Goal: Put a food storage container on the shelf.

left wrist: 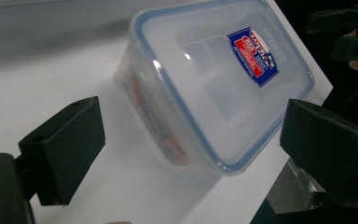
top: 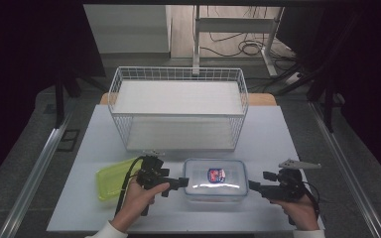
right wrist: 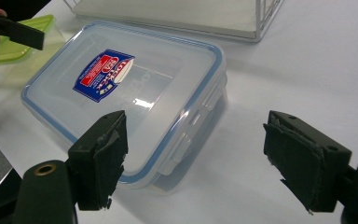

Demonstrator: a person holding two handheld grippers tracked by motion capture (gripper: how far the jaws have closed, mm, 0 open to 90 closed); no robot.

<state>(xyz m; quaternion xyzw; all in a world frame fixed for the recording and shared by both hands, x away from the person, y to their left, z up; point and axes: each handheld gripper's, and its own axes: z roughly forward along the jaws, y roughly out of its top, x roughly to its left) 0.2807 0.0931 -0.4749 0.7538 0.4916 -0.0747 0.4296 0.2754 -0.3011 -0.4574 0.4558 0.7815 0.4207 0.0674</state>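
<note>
A clear plastic box [top: 216, 179] with a blue-rimmed snap lid and a red and blue label lies flat near the table's front edge. My left gripper [top: 176, 185] is at its left end, held in a hand. In the left gripper view the box [left wrist: 223, 84] lies just ahead of the open left gripper [left wrist: 191, 112], whose jaws stand wide apart and touch nothing. My right gripper [top: 260, 181] is at the box's right end. In the right gripper view the right gripper [right wrist: 196, 126] is open over the near corner of the box [right wrist: 121, 93], clear of it.
A white wire basket [top: 178, 106] with a solid shelf stands behind the box at the table's middle. A yellow-green shallow container [top: 113, 179] lies left of the left hand. The white table [top: 278, 139] ends just behind both hands.
</note>
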